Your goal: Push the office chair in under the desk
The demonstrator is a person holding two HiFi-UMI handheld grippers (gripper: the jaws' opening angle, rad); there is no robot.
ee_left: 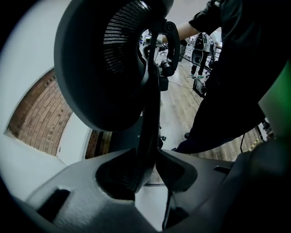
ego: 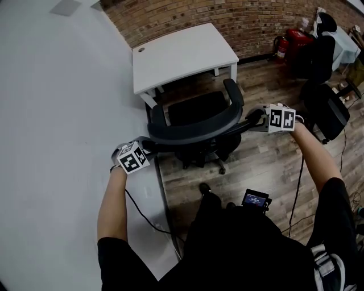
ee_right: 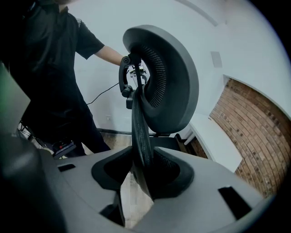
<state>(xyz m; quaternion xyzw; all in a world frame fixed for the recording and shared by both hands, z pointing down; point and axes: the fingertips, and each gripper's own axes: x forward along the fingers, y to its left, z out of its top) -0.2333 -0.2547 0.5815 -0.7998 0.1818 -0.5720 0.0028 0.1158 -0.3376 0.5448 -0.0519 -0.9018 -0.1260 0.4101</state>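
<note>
A black office chair stands in front of the white desk (ego: 182, 54), with its seat (ego: 196, 108) partly under the desktop. Its curved mesh backrest (ego: 196, 129) faces me. My left gripper (ego: 149, 145) is clamped on the backrest's left edge, and my right gripper (ego: 253, 119) on its right edge. In the left gripper view the backrest rim (ee_left: 148, 113) runs down between the jaws of the left gripper (ee_left: 148, 170). The right gripper view shows the same rim (ee_right: 138, 132) wedged in the right gripper (ee_right: 143, 175). Each gripper view shows the other gripper at the backrest's far edge.
A white wall (ego: 57, 113) runs close along the chair's left. A brick wall (ego: 239, 17) stands behind the desk. Red fire extinguishers (ego: 284, 45) and another dark chair (ego: 324, 111) are at the right on the wooden floor (ego: 267, 165). A cable trails from each gripper.
</note>
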